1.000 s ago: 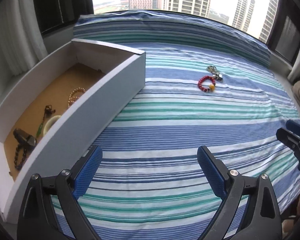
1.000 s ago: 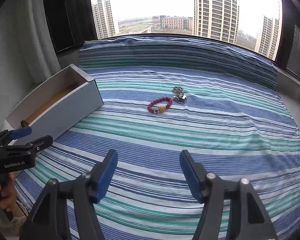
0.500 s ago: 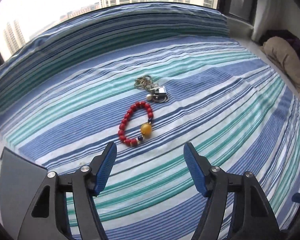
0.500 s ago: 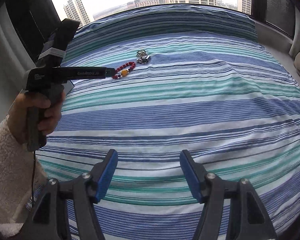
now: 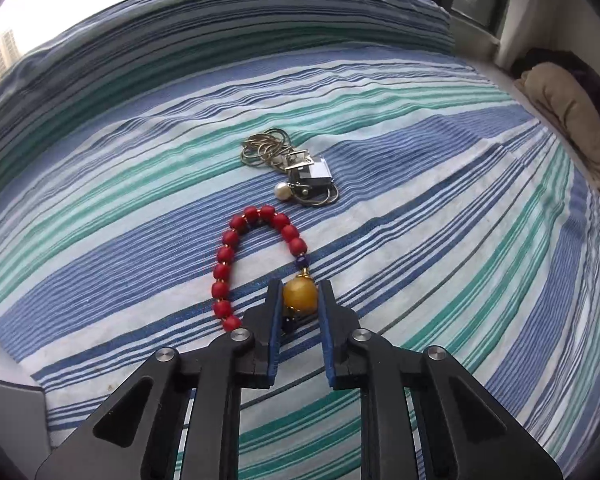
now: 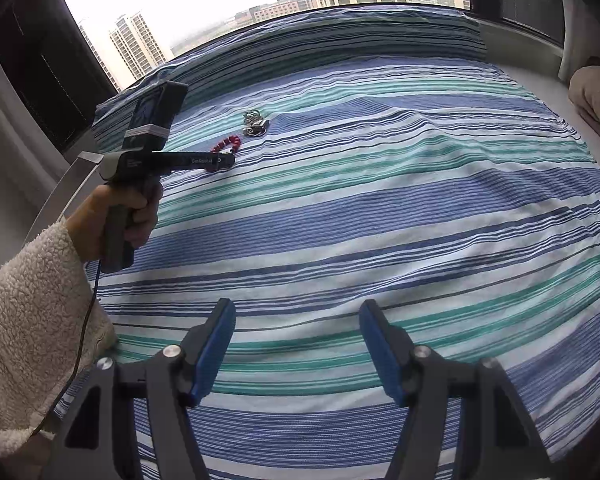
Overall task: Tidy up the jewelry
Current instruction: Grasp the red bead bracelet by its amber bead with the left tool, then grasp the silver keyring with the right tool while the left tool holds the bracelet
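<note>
A red bead bracelet [image 5: 224,256] with one large amber bead [image 5: 299,295] lies on the striped bedspread [image 5: 440,240]. My left gripper [image 5: 299,286] points down at it, its jaws closing with the amber bead between the blue pads, which touch it on both sides. Just beyond lies a bunch of metal rings with a pearl and a dark pendant [image 5: 296,168]. The right wrist view shows the left gripper [image 6: 224,160] at the bracelet [image 6: 225,143], held by a hand [image 6: 112,204] in a fleecy sleeve. My right gripper [image 6: 296,316] hovers open over bare cloth, nothing between its fingers.
A grey box corner [image 5: 8,420] shows at the lower left, and its white edge [image 6: 72,184] appears behind the hand. A beige cushion [image 5: 572,120] lies at the bed's right side. Windows run along the far edge.
The left gripper swung away from the box to the bracelet, dropped onto it, and its jaws narrowed around the amber bead. The right gripper shifted a little and stayed open.
</note>
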Motion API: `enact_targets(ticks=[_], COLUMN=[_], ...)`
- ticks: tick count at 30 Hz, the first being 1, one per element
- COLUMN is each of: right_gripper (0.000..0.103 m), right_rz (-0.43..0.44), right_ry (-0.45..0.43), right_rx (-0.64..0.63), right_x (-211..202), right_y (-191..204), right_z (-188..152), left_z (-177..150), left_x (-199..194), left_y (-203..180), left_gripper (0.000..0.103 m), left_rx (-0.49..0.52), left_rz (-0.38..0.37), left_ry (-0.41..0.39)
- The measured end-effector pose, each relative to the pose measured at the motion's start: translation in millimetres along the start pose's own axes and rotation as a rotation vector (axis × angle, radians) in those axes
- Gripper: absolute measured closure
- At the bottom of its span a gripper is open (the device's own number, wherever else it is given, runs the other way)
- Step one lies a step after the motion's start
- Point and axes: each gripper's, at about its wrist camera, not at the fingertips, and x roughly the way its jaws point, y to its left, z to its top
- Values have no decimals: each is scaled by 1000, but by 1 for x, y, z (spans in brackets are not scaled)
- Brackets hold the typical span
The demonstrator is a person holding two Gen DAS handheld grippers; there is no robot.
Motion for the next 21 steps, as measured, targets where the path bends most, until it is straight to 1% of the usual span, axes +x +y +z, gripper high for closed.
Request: enact_targets(ticks=[4, 5, 7, 9, 12, 14, 16, 18, 21], right_gripper=[37, 37, 37, 37, 37, 37, 37, 38, 38], right_rz=[21, 44, 120, 184, 202, 236, 245, 211, 167], right_ry=[0, 7, 24, 35, 81, 130, 149, 174, 168], right_rx=[-36, -46, -43, -34, -37, -43, -58, -96, -128], right_x=[-3, -1, 7, 23, 73, 119, 165, 204, 243], right_y=[7, 8, 5, 2, 2, 8, 21, 40, 64], right_z=[17, 24, 49, 82, 144, 186, 221, 245, 263], left_z=[-7, -12, -23, -36, -60, -78, -98, -119, -147], left_x=[-9, -17, -38, -64, -107, -133, -156, -177, -201], left_y=[6, 9, 16, 21, 26, 28, 30, 36, 42], left_gripper=[88, 88, 88, 88, 88, 88, 88, 88, 88], left_rx=[-41, -61, -97, -134, -182, -215, -241, -276, -326], left_rz=[9, 3, -15, -32, -36, -43, -33, -23, -13], left_ry=[-15, -25, -49, -69, -81, -79, -71, -61, -46])
